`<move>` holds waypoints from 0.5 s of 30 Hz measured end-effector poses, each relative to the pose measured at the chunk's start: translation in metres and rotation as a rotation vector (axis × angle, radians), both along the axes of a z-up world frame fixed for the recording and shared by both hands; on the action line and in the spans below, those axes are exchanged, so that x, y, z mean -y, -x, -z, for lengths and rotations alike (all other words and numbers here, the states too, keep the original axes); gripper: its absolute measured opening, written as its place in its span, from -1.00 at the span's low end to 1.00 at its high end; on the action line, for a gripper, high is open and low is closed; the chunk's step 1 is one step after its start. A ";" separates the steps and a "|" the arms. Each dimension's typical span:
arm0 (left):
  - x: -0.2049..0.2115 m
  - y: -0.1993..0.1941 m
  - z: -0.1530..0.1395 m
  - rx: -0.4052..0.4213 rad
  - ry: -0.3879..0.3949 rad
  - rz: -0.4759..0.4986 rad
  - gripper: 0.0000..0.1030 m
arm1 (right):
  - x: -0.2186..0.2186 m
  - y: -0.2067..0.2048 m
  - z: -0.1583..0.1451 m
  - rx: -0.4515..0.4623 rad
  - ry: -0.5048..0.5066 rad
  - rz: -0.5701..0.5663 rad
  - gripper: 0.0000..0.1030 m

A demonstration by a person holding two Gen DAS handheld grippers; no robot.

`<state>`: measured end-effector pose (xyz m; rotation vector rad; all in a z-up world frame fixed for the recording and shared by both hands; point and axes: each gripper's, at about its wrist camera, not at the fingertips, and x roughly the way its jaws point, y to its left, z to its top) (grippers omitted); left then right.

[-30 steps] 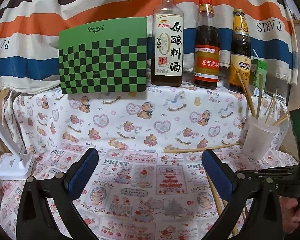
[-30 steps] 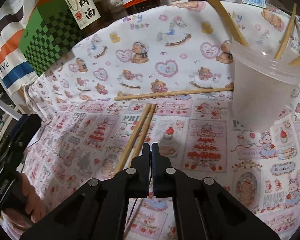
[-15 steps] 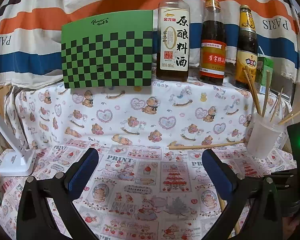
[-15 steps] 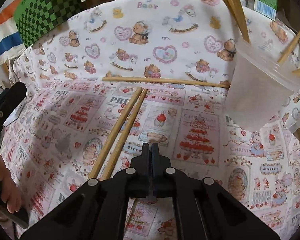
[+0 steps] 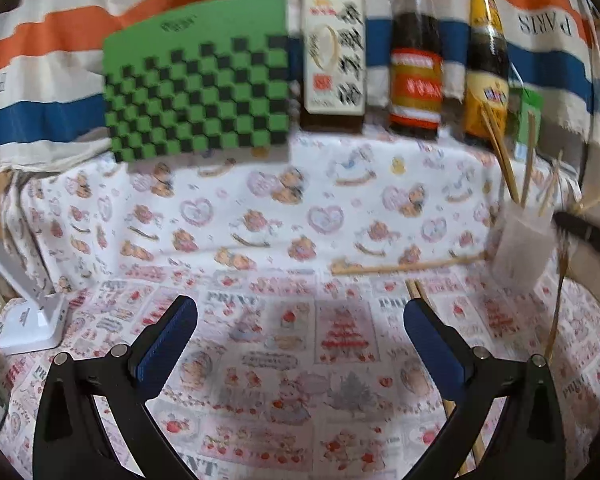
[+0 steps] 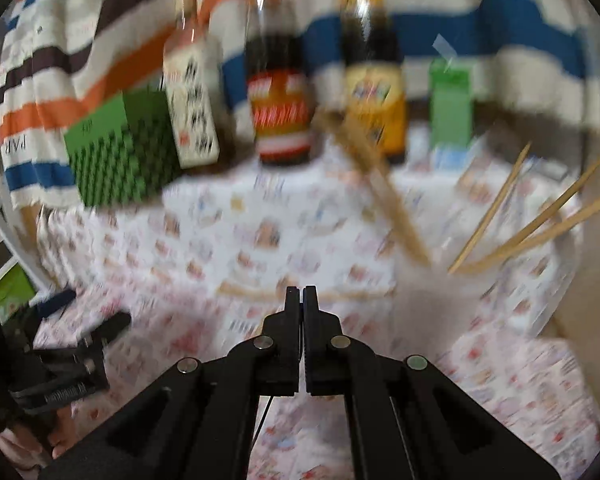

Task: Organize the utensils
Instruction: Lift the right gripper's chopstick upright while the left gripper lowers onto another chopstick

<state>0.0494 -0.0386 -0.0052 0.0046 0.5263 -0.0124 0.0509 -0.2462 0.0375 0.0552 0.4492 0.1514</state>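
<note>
Right claw [image 6: 301, 294] pinching a chopstick [image 5: 555, 312]

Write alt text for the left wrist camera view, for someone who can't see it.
Open left gripper with blue-padded jaws hovers over a cartoon-print tablecloth. At right, a translucent plastic cup holds wooden chopsticks, with more loose chopsticks lying beside it. Behind stand a green checkered board and three sauce bottles.

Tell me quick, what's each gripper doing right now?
Left gripper: open, holding nothing.
Right gripper: closed; whether it grips a chopstick cannot be told.
</note>
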 end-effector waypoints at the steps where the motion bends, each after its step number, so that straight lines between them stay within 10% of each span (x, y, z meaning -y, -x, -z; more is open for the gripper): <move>1: 0.002 -0.003 -0.001 -0.025 0.003 0.014 0.96 | 0.003 0.004 -0.005 0.040 0.000 0.026 -0.96; 15: 0.066 -0.110 0.009 -0.421 0.076 0.141 -0.24 | 0.069 0.011 -0.024 0.211 -0.064 0.220 -0.96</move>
